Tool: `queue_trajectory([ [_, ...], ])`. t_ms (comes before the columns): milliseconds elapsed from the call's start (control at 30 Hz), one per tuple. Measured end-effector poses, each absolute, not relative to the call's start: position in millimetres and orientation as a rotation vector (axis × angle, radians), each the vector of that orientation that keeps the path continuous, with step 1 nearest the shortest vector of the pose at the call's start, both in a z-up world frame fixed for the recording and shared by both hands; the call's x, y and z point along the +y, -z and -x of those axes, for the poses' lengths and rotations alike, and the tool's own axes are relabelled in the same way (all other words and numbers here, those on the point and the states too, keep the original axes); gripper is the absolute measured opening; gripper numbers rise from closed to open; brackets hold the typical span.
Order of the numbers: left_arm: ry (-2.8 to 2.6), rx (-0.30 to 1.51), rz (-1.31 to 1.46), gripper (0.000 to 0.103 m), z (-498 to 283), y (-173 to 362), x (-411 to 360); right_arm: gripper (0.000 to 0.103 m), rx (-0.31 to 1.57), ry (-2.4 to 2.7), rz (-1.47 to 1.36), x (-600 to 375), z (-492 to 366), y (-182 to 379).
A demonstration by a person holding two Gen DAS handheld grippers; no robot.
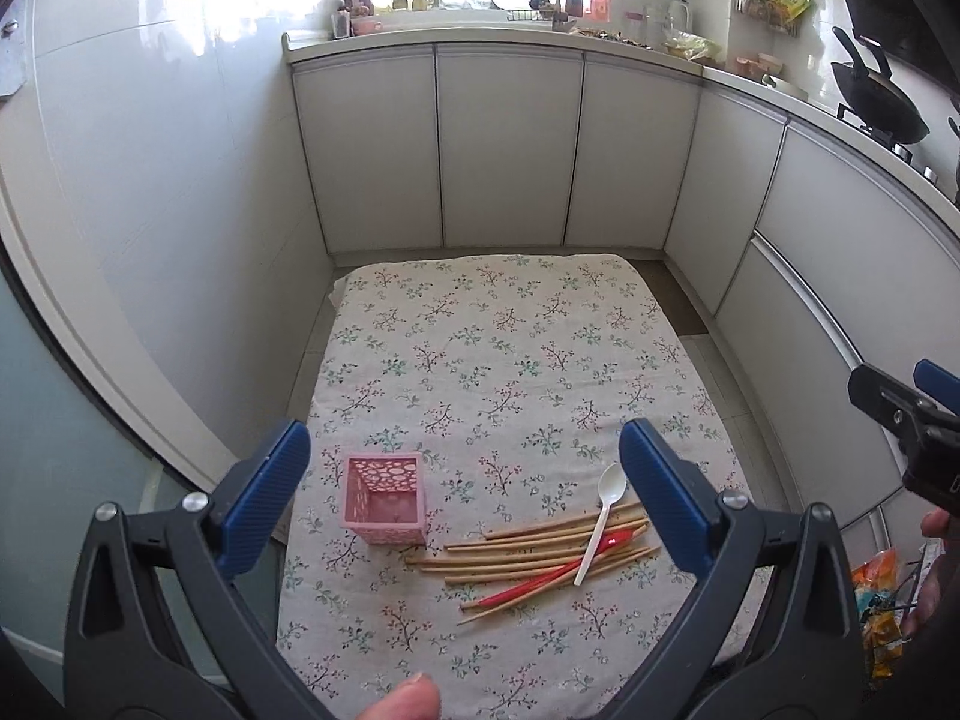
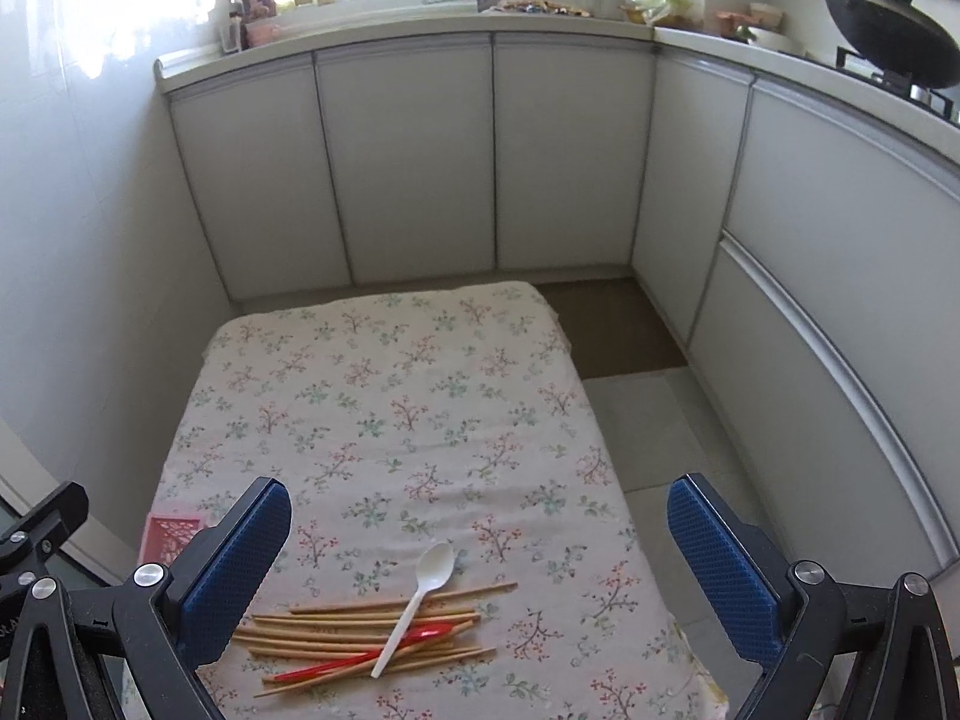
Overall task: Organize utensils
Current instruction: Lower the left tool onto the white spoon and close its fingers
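White kitchen base cabinets with flat doors (image 1: 510, 144), spanning the upper half of both views, a counter with a tap, bottles and jars along their top; black wok (image 1: 882, 102) on a hob at the upper right. Floral-print cloth-covered surface (image 1: 510, 360), centre to lower centre of both views, grey floor tiles showing to its right. Left tongs (image 1: 465, 480), black frame with blue ribbed pads, lower part of the left wrist view: spread wide, nothing between the pads, held above the near end of the surface; a fingertip shows at the bottom edge of that view. Right tongs (image 2: 480, 564), same build, lower part of the right wrist view: spread wide, gripping nothing, above the near right part of the surface; also seen at the right edge of the left wrist view. Pink square perforated plastic utensil holder (image 1: 384, 498), upright on the surface, lower left of centre in the left wrist view, just left of the utensils. Loose pile of wooden chopsticks (image 1: 540, 552), lying flat and roughly parallel, lower centre. Red plastic spoon (image 1: 552, 570), lying among the chopsticks. White plastic spoon (image 1: 600, 516), lying across the pile, bowl pointing away from the camera.
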State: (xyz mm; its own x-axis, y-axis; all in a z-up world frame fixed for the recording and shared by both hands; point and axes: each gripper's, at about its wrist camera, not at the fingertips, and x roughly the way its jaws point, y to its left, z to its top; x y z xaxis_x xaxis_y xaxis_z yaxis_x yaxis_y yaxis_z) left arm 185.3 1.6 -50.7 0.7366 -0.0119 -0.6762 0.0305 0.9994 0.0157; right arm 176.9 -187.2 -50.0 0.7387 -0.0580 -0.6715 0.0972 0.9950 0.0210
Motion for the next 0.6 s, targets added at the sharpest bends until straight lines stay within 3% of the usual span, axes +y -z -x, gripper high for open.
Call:
queue_trajectory([
  [467,0.281,1.127,-0.13,0.102,-289.3,192.8,-49.9,0.103,1.028,0.064,-0.171,-236.1,-269.3,178.3],
  [600,0.348,1.229,-0.128,0.09,-308.0,234.8,-71.9,0.103,1.083,0.095,-0.134,-244.0,-278.9,206.7],
])
